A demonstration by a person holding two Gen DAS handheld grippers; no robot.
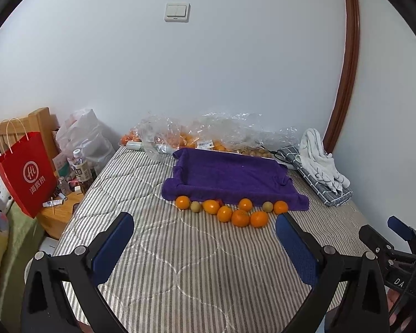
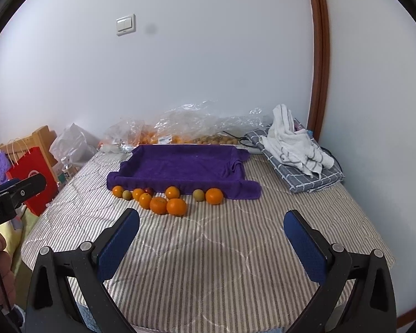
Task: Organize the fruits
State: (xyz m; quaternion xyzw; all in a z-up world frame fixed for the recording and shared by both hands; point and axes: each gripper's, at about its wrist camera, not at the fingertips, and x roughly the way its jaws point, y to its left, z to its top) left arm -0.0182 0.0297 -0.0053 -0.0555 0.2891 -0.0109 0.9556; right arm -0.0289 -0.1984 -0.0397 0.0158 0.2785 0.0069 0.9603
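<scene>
Fruits (image 1: pixel 230 211) are lying in a bunch on the striped bed (image 1: pixel 180 263), touching the front edge of the purple towel tray (image 1: pixel 230 174). Most are orange, and a few are small and green-brown. You are holding the left gripper (image 1: pixel 205 238) and the right gripper (image 2: pixel 212 236) wide open above the bed, near the fruits, gripping nothing. Clear bags (image 2: pixel 180 127) with more fruit are sitting behind the tray.

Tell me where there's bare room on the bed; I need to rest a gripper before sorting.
Free: the striped mattress between the fruit row and both open grippers, left and right. The purple-towel tray is empty too. Crowded: the back edge with plastic bags and the folded cloths on the right.
</scene>
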